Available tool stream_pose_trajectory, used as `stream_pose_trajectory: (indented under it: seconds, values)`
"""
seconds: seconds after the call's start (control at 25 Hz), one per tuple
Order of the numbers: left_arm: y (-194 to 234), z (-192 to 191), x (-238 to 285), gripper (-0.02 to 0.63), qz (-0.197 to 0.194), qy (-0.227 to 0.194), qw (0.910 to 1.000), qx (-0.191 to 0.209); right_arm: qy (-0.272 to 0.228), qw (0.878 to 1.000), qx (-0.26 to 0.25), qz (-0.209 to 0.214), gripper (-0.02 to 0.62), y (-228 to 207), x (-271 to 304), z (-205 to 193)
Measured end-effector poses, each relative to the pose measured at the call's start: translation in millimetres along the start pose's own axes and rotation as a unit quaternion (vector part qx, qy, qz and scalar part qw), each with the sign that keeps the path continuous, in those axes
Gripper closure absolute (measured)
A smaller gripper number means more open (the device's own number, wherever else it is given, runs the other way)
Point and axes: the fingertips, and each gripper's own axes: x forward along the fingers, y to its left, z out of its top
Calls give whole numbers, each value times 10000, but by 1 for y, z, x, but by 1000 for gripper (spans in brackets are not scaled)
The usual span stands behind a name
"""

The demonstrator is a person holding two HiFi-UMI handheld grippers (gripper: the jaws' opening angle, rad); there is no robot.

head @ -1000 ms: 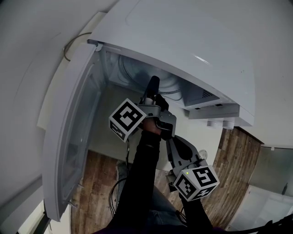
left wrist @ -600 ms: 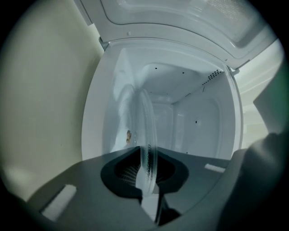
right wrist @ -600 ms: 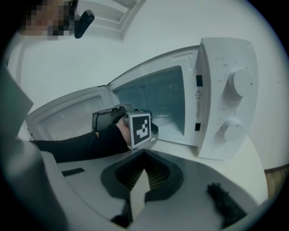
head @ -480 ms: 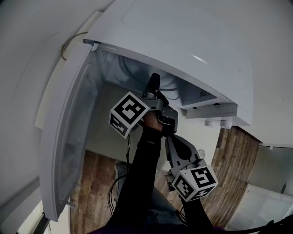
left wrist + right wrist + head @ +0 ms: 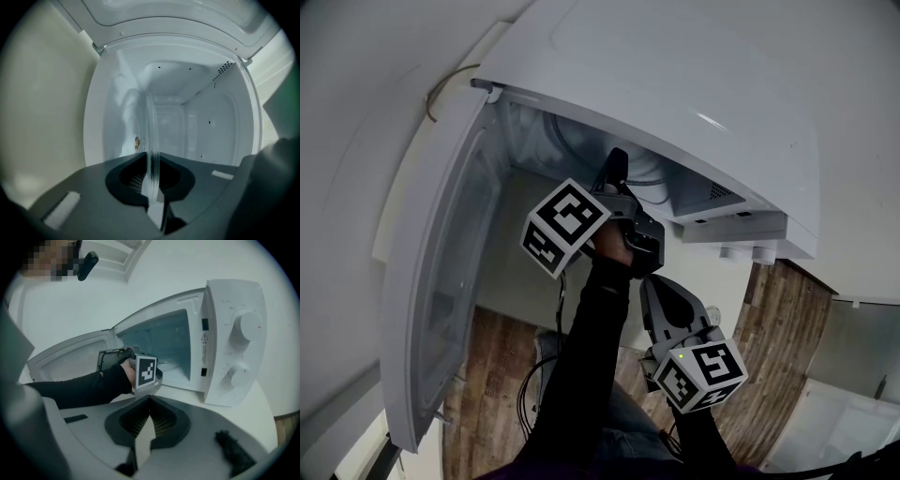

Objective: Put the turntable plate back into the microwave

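The clear glass turntable plate point(image 5: 151, 136) shows edge-on in the left gripper view, running from between the jaws into the white microwave cavity point(image 5: 187, 122). My left gripper point(image 5: 151, 161) is closing its jaws on the plate's rim, and the pads press on it. From the head view, the left gripper point(image 5: 615, 176) reaches into the open microwave point(image 5: 675, 94). My right gripper point(image 5: 654, 291) hangs back below it, shut and empty. The right gripper view shows the right gripper point(image 5: 149, 401) facing the left hand's marker cube point(image 5: 146, 371) at the oven's mouth.
The microwave door point(image 5: 441, 281) is swung wide open on the left side. Two dials point(image 5: 246, 326) sit on the control panel right of the cavity. The microwave stands on a white counter point(image 5: 262, 408). Wooden floor point(image 5: 778, 347) lies below.
My left gripper has rolled a little with the plate at the microwave's mouth, its marker cube shifting slightly. The right gripper has stayed put.
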Motion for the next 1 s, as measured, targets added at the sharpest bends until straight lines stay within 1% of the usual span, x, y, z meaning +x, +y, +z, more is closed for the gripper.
stream_pose_trajectory:
  seconds: [0.12, 0.24, 0.32, 0.48, 0.56, 0.72, 0.88, 1.0]
  values:
    - [1, 1, 0, 575, 168, 25, 9998, 141, -1, 10000, 18, -3, 588, 0, 1, -1]
    - [3, 1, -1, 572, 444, 17, 9986, 270, 11, 10000, 0, 12, 588, 0, 1, 0]
    - [4, 1, 0, 574, 626, 45, 9973, 393, 15, 10000, -23, 52, 588, 2, 2, 2]
    - [3, -1, 1, 577, 863, 72, 9939, 683, 2, 10000, 29, 55, 588, 2, 1, -1]
    - [3, -1, 1, 574, 969, 64, 9916, 853, 19, 10000, -31, 34, 588, 2, 0, -1]
    - [3, 0, -1, 560, 1181, -9, 9846, 1288, 22, 9999, -104, -5, 588, 1, -1, 0]
    - [2, 2, -3, 543, 1238, -85, 9771, 1726, 8, 10000, -49, -45, 588, -2, -3, -4]
    - [2, 2, -3, 534, 1373, -24, 9671, 2140, 29, 10000, -41, -39, 588, -1, -4, -7]
